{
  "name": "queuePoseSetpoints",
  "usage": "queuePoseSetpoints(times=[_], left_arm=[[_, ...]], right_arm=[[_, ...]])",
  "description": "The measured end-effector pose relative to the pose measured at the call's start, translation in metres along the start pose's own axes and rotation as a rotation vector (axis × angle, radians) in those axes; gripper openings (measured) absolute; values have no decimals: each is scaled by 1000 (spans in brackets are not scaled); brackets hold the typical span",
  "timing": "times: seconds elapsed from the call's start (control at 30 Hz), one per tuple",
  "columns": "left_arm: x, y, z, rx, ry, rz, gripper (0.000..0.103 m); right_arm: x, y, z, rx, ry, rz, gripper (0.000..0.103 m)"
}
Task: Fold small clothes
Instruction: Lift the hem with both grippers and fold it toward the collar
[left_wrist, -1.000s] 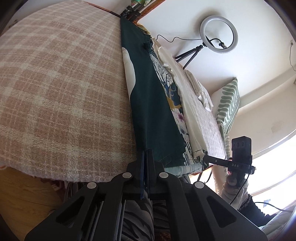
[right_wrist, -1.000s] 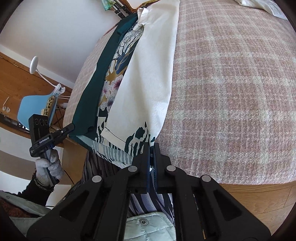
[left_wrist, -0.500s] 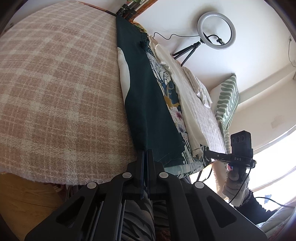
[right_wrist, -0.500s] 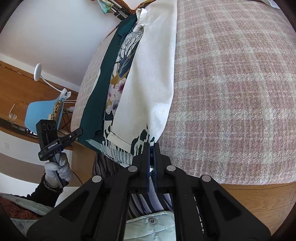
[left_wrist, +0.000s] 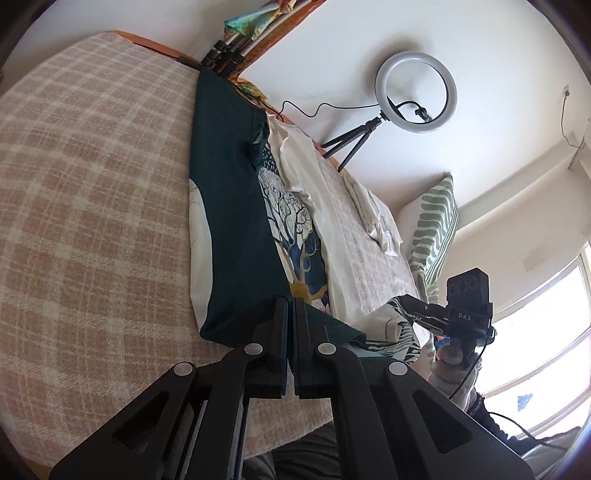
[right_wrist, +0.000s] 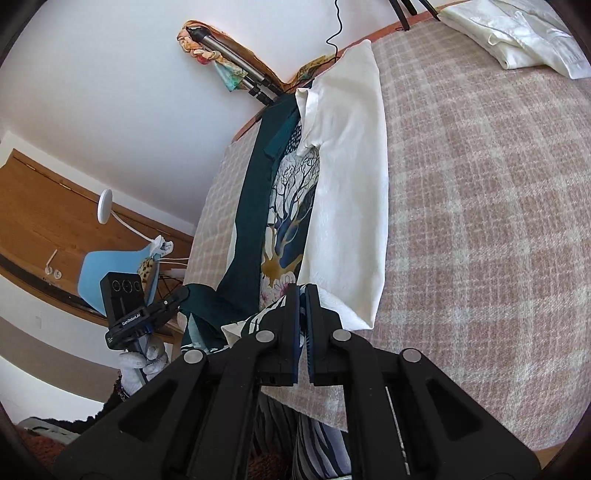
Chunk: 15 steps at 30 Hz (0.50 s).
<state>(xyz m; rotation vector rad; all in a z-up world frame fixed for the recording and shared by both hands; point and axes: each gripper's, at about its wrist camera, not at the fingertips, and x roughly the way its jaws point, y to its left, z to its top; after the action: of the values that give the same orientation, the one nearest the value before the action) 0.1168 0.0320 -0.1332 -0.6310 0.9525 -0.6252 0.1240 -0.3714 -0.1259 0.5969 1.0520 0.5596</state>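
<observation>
A long garment lies in a narrow strip on the pink plaid bed cover (left_wrist: 85, 206): dark green side (left_wrist: 236, 221), tree-and-flower print in the middle (right_wrist: 286, 206), cream side (right_wrist: 351, 192). My left gripper (left_wrist: 290, 306) is shut on the near hem of the green side. My right gripper (right_wrist: 302, 291) is shut on the near hem at the print and cream side. The hem is lifted and curled over the bed. Each gripper shows in the other's view: the right one (left_wrist: 410, 304), the left one (right_wrist: 183, 293).
A folded cream garment (right_wrist: 517, 33) lies at the far end of the bed. A ring light on a tripod (left_wrist: 415, 92) and a striped pillow (left_wrist: 436, 229) stand beyond the bed. A blue chair (right_wrist: 114, 273) is at the side.
Both grippers have moved forward over the bed, carrying the near hem off the bed's edge and up onto the garment. The strip looks shorter.
</observation>
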Motion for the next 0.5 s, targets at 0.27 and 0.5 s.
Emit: queuePoseSetpoints(times=[0.27,0.5], left_arm=[[29,19,48,4,-19,68,0],[46,41,66,-16,-11,119,0]], right_arm=[[35,-5,63,-10,1,-81,4],[67,-11,88,-30,44,-173,4]])
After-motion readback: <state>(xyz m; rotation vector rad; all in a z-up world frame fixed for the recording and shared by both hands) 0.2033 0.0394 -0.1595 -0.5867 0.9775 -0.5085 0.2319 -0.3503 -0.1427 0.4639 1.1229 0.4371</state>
